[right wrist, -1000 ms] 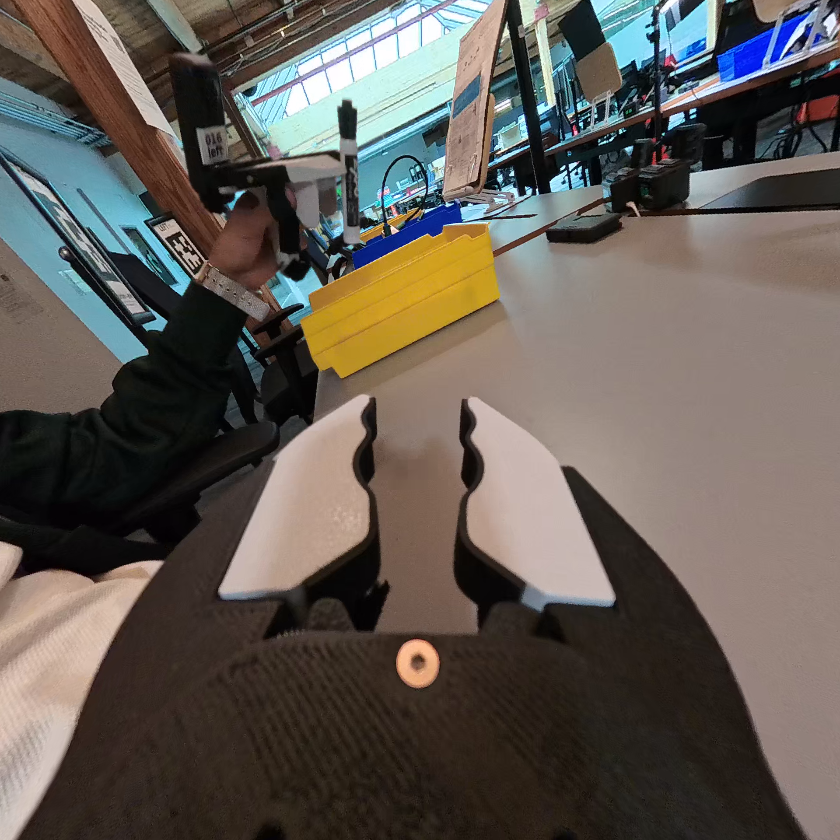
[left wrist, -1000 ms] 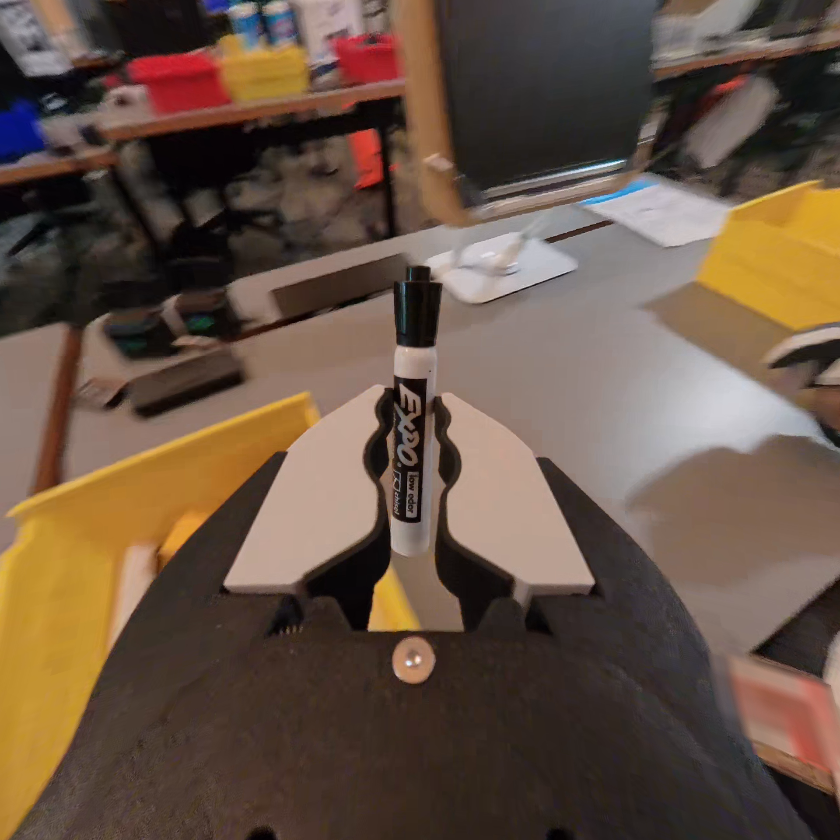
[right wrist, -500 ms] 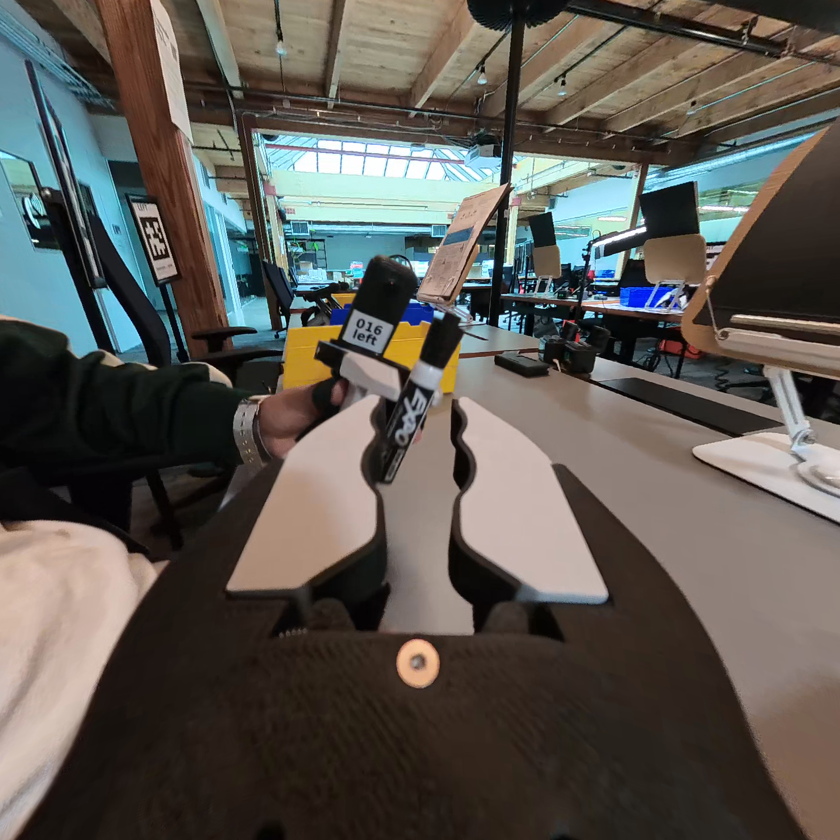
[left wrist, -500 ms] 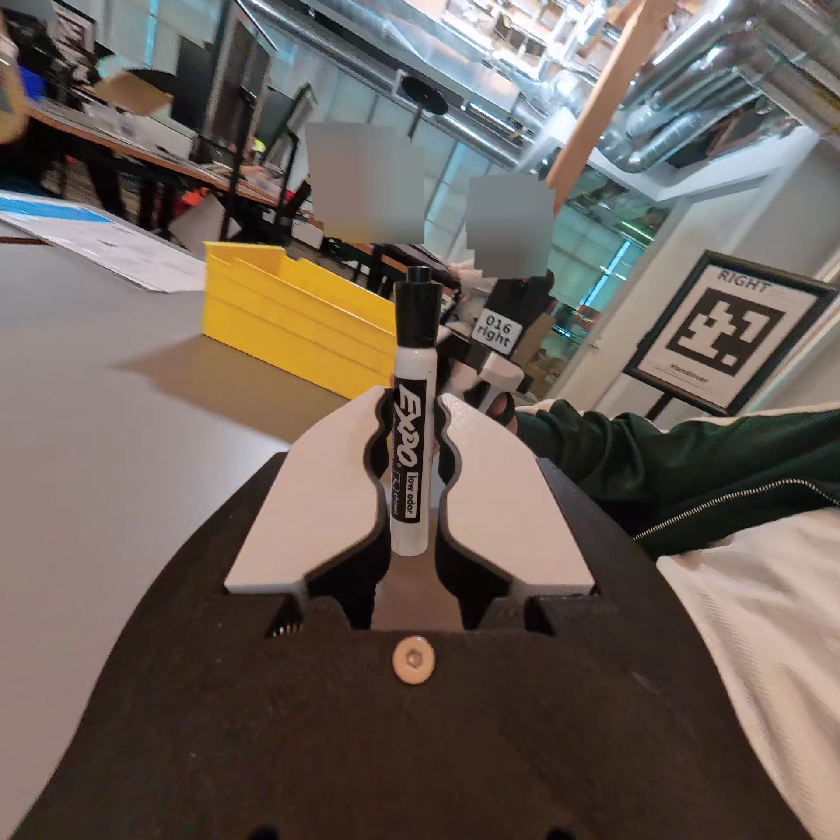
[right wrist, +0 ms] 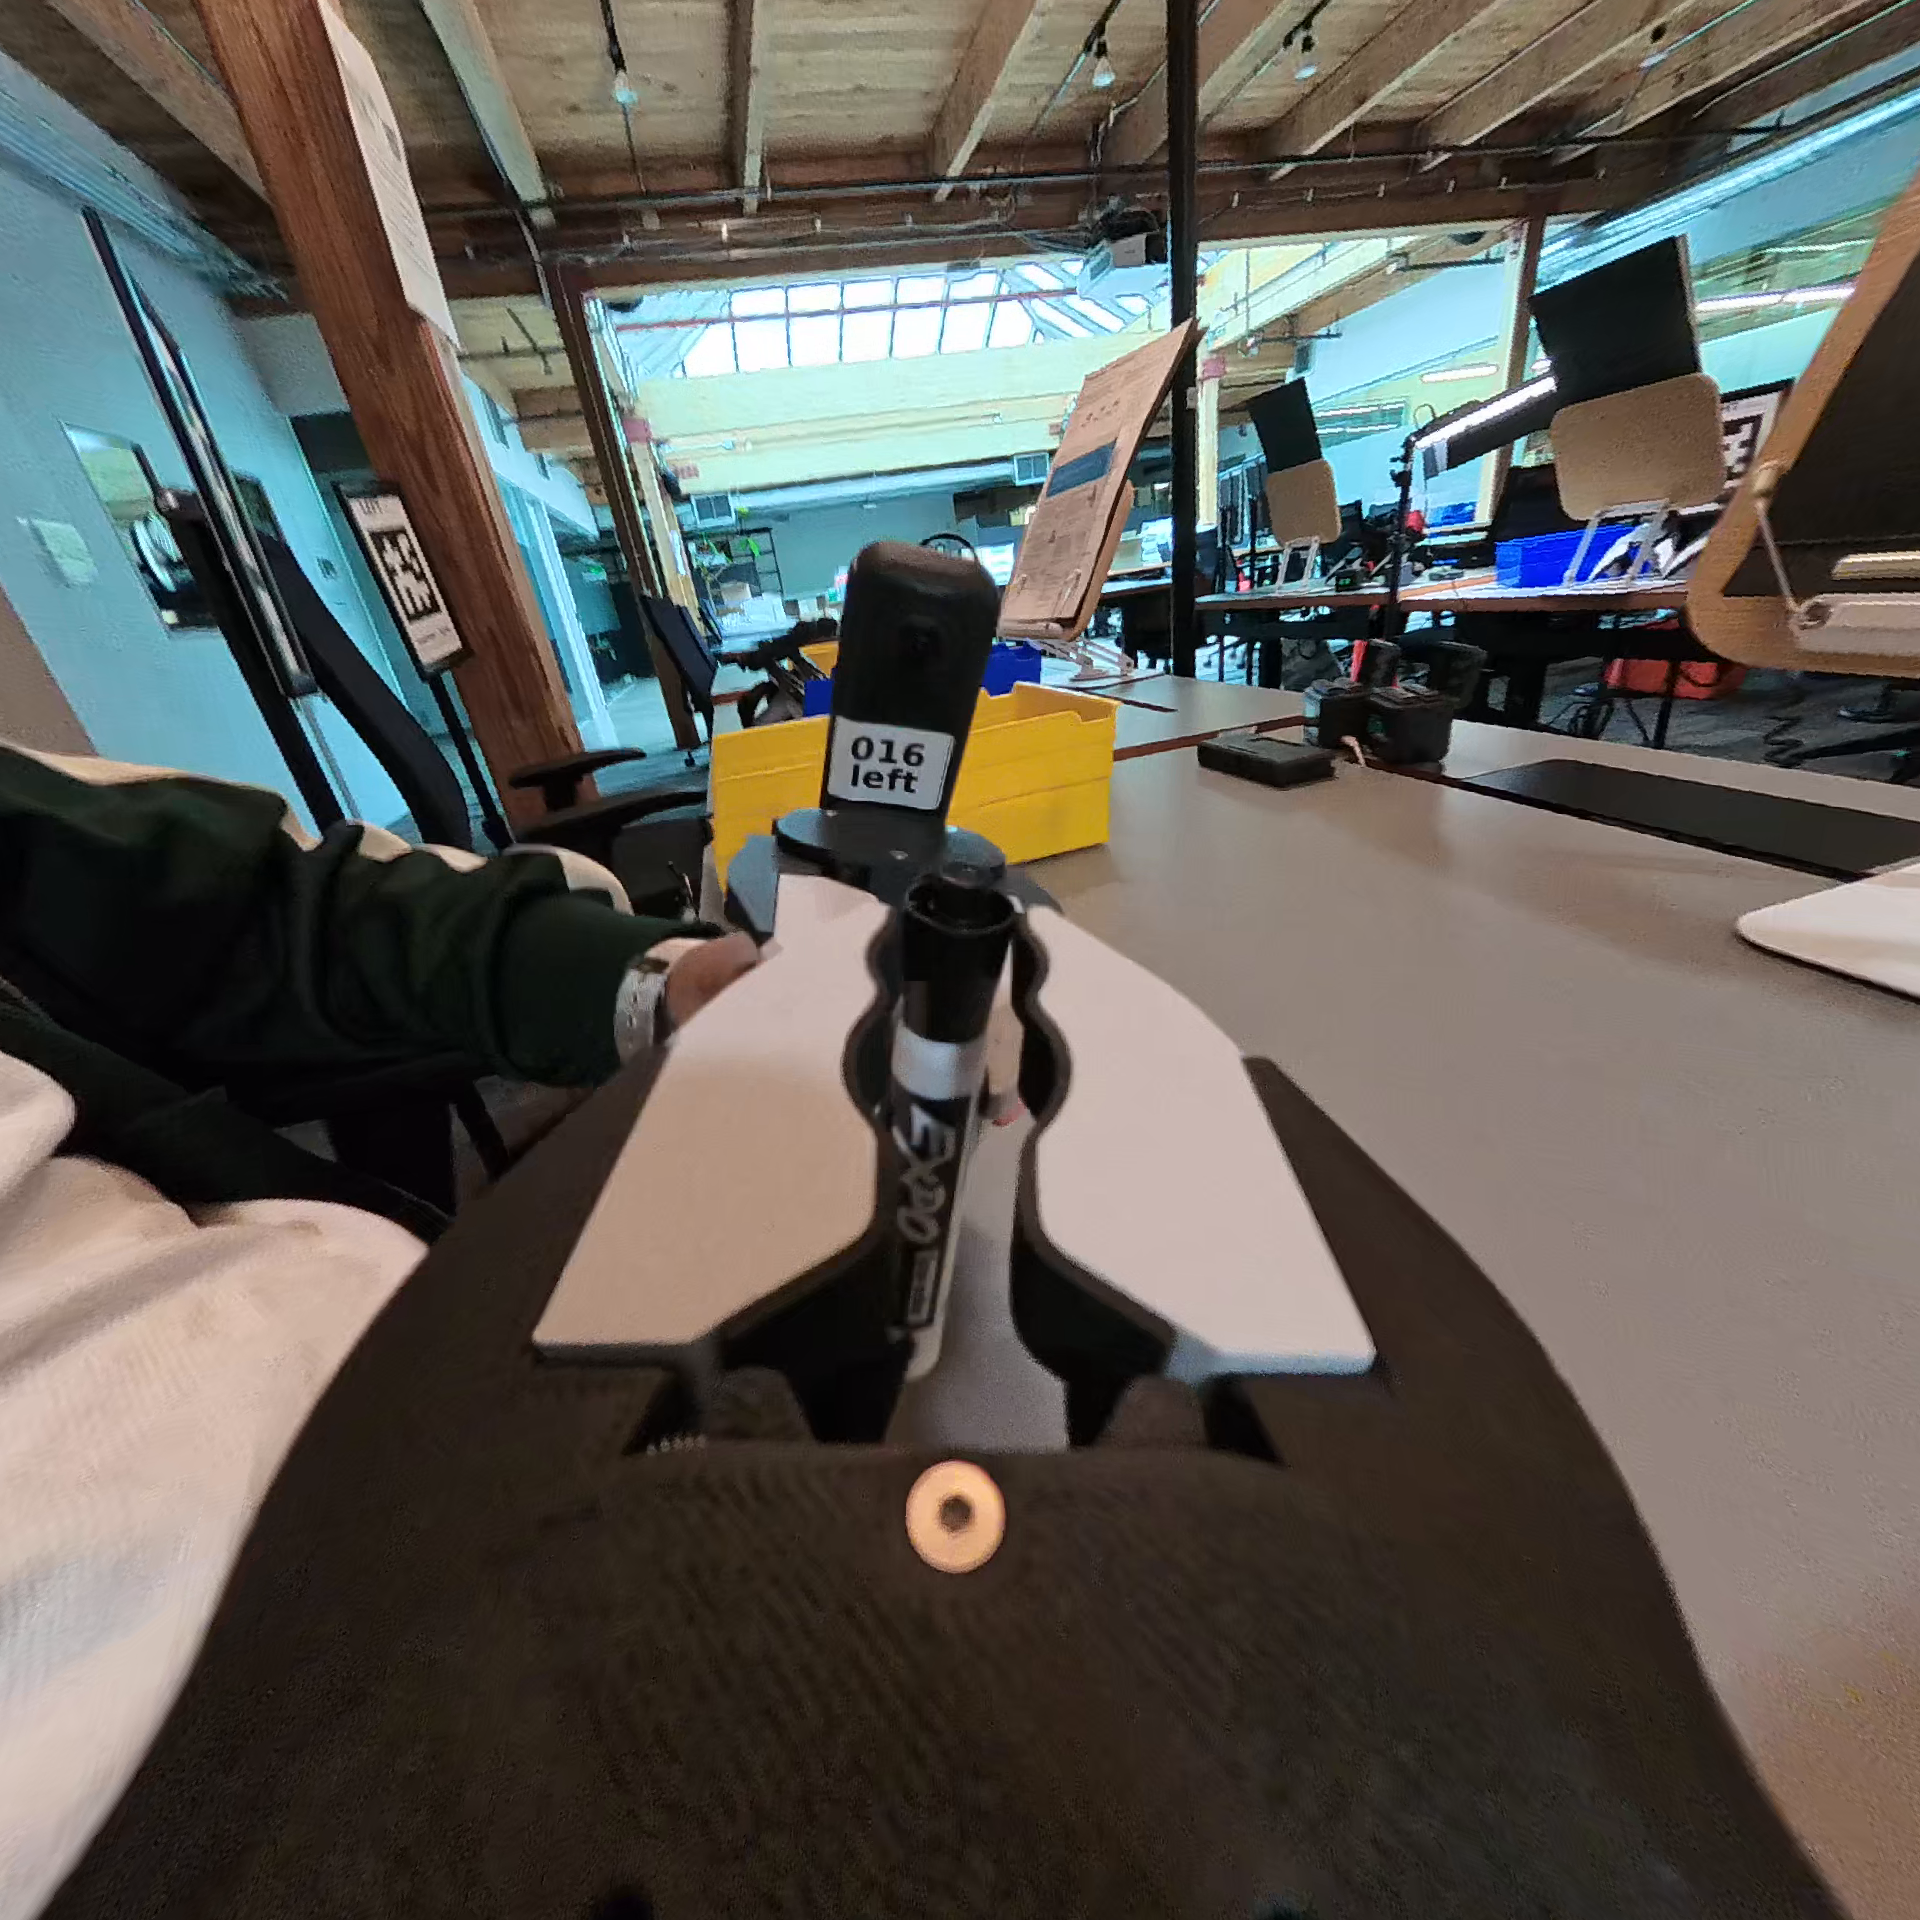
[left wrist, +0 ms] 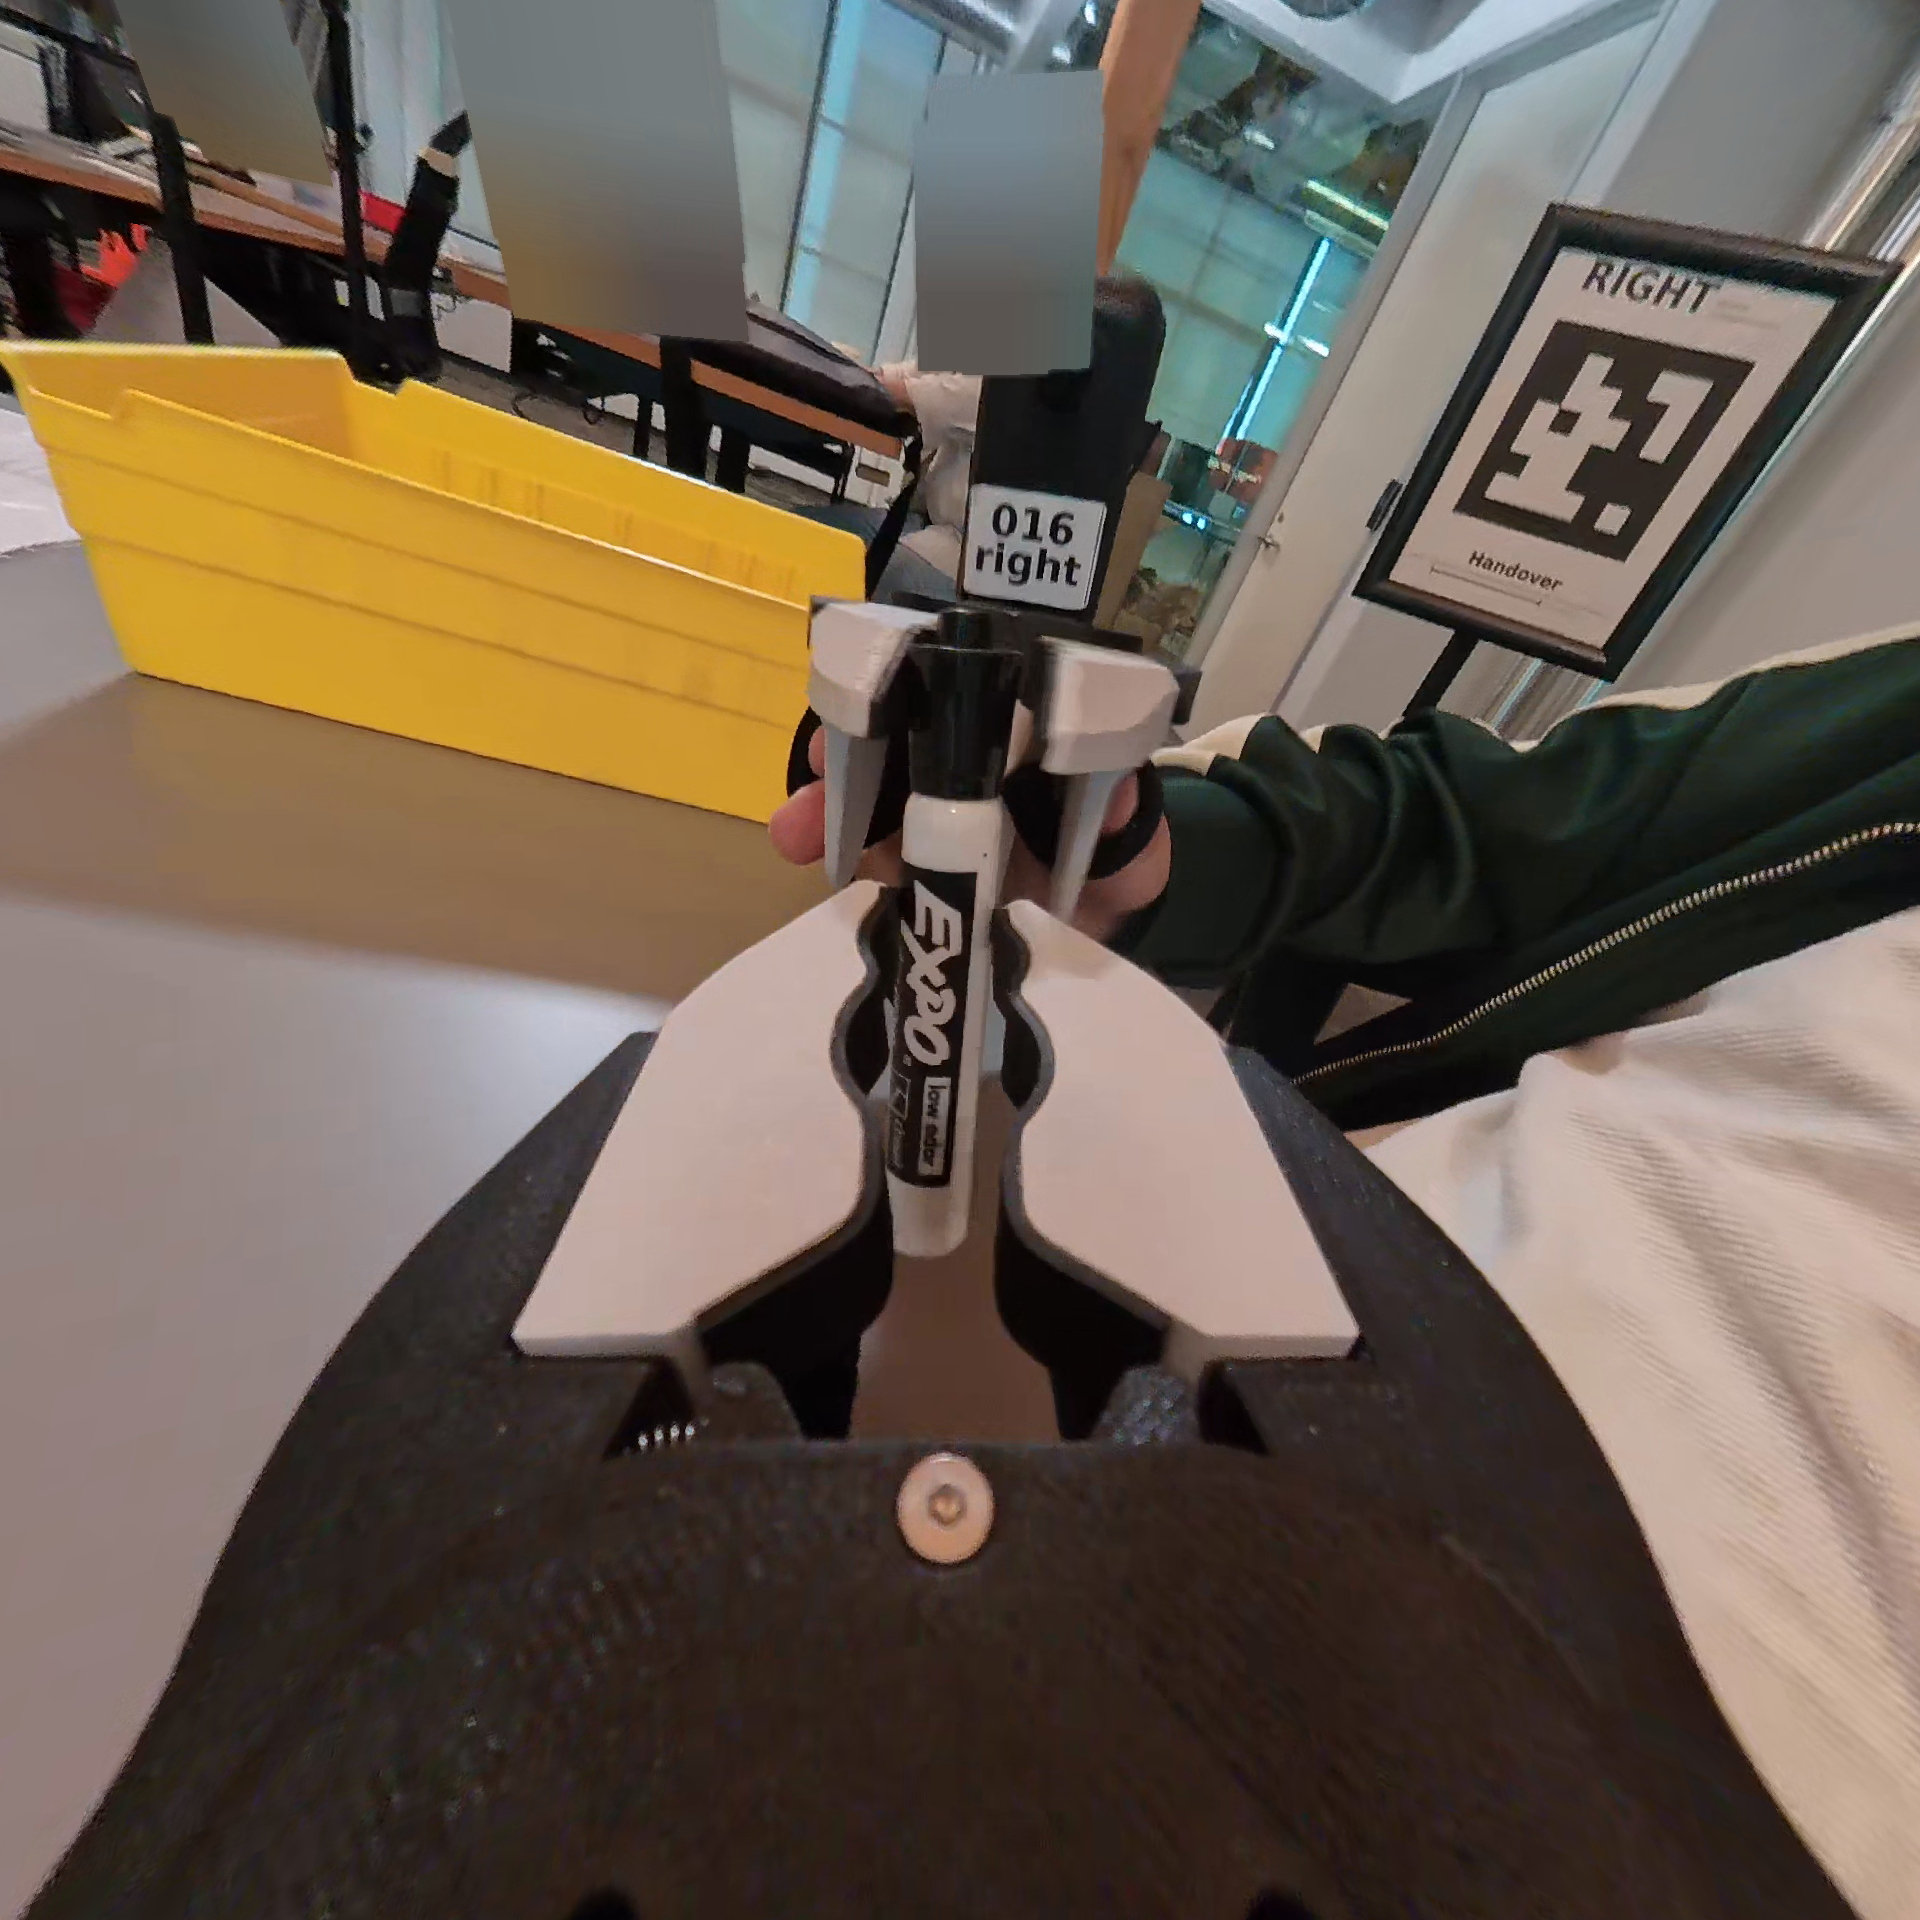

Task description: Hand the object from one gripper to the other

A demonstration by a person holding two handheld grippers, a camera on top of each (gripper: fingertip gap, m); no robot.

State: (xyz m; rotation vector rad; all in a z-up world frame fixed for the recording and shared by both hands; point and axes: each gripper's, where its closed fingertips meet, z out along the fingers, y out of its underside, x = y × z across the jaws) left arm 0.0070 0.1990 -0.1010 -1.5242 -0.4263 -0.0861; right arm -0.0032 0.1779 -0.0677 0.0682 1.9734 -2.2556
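A black-and-white dry-erase marker (left wrist: 940, 987) with a black cap stands clamped between the fingers of my left gripper (left wrist: 940, 920), which is shut on its white barrel. My right gripper (left wrist: 961, 790) faces it head-on, with its two grey fingers (left wrist: 857, 727) apart on either side of the marker's cap. In the right wrist view the marker (right wrist: 940, 1091) lies in the gap of my right gripper (right wrist: 951, 935), close to the left finger, with space on its right. The left gripper's camera mount (right wrist: 909, 665) rises just behind.
Both grippers hang over the edge of a grey table (left wrist: 260, 1039). A yellow bin (left wrist: 416, 561) stands on it to the far left of the left view; another yellow bin (right wrist: 1039, 769) shows behind the left gripper. A dark green sleeve (left wrist: 1455, 862) reaches in. A framed sign (left wrist: 1600, 457) stands at right. Only a small space, under 4 cm, lies between the two pairs of fingers.
The two grippers swung to face each other and closed the distance. The marker's cap end now sits between the right gripper's open fingers. The left gripper kept its hold throughout.
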